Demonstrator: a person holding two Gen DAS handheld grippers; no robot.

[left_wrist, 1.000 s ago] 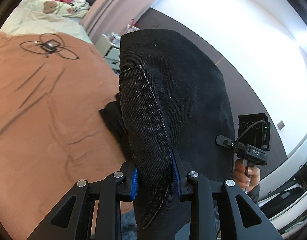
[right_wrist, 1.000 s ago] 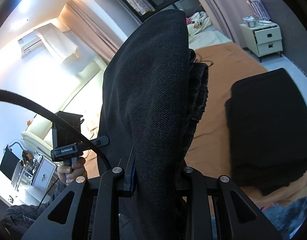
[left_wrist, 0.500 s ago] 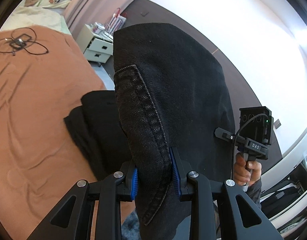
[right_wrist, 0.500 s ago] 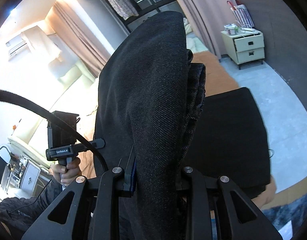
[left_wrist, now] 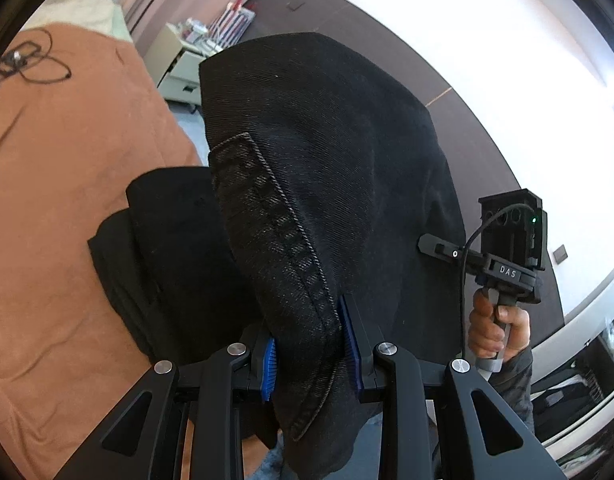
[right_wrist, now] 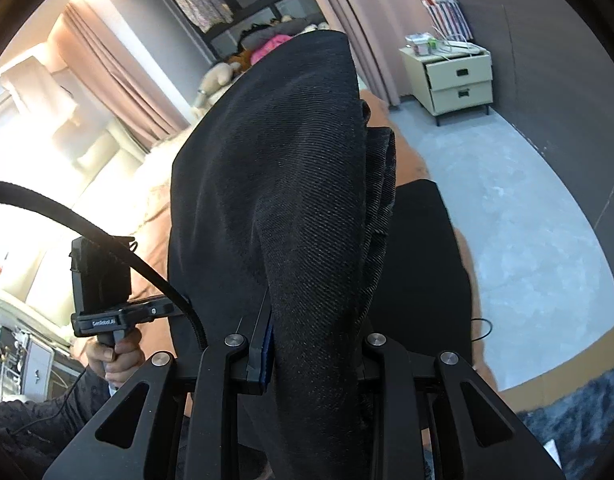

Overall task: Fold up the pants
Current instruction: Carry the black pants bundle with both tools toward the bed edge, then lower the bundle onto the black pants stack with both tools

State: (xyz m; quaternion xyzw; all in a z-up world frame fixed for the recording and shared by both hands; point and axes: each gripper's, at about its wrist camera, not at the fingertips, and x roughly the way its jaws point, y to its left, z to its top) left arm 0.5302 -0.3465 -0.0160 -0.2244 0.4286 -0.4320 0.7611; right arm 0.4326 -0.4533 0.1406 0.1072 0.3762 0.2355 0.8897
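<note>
Black denim pants [left_wrist: 331, 184] hang lifted in the air, held at two spots. My left gripper [left_wrist: 311, 356] is shut on a stitched seam edge of the pants. My right gripper [right_wrist: 315, 352] is shut on another bunched part of the pants [right_wrist: 291, 184]. The right gripper also shows at the right of the left wrist view [left_wrist: 503, 264], and the left gripper at the left of the right wrist view [right_wrist: 107, 312]. Below the held pants lies a stack of folded black garments [left_wrist: 167, 248], also in the right wrist view [right_wrist: 427, 260], on the bed's corner.
The bed has an orange-brown cover [left_wrist: 59, 168] with a black cable [left_wrist: 23, 64] lying on it. A cream nightstand [right_wrist: 455, 76] stands by the dark wall. Grey floor [right_wrist: 527, 216] is to the right, and a dark blue rug [right_wrist: 579, 412] at the bed's foot.
Both grippers have carried the hanging pants sideways toward the bed's corner. The folded black stack has come more fully under the held pants in both views.
</note>
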